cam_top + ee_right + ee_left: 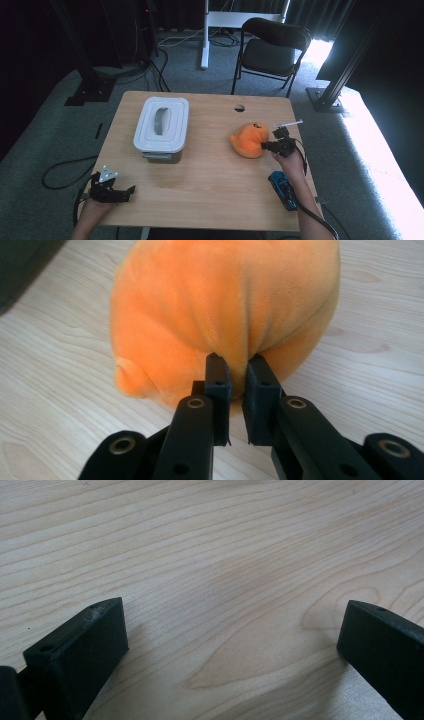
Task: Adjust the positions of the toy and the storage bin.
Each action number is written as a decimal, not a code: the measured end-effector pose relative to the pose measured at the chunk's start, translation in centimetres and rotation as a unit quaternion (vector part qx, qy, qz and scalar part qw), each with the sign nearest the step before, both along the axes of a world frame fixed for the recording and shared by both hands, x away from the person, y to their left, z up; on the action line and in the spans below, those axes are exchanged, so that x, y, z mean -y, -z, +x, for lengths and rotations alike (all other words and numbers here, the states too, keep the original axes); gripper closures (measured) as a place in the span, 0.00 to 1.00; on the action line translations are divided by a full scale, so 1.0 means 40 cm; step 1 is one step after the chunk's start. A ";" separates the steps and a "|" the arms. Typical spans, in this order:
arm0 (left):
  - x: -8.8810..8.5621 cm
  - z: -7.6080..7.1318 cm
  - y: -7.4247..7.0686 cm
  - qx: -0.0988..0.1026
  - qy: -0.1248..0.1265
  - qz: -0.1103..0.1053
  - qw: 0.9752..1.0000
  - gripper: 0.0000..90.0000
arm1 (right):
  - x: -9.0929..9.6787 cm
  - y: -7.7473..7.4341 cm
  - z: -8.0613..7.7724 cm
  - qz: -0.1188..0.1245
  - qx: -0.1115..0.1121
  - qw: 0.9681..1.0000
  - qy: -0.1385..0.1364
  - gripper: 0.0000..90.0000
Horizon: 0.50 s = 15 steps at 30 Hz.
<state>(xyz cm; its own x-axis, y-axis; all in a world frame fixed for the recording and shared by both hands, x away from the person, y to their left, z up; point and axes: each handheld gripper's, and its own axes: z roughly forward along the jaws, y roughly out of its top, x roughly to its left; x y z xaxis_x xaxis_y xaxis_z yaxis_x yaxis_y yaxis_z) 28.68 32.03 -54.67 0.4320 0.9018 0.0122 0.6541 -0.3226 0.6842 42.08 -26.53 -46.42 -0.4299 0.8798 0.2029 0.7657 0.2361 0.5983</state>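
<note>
A wooden table (210, 190) holds a white lidded bin (161, 125) at left. My right gripper (235, 377) pinches an orange plush toy (249, 140) at right; I should lift gently, keeping the fold clamped. My left gripper (117, 192) rests spread, holding nothing.

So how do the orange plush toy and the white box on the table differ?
The orange plush toy is soft, rounded and bright, while the white box is rigid, rectangular and pale with a grey handle. The toy's fabric is pinched in the right claw; the box stands untouched, apart from both claws. The box looks larger than the toy. Both are on the wooden table.
</note>
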 end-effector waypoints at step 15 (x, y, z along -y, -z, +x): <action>0.000 0.000 0.000 0.000 0.000 0.000 1.000 0.00 | 0.061 -0.015 -0.007 0.003 0.011 0.997 0.076 0.57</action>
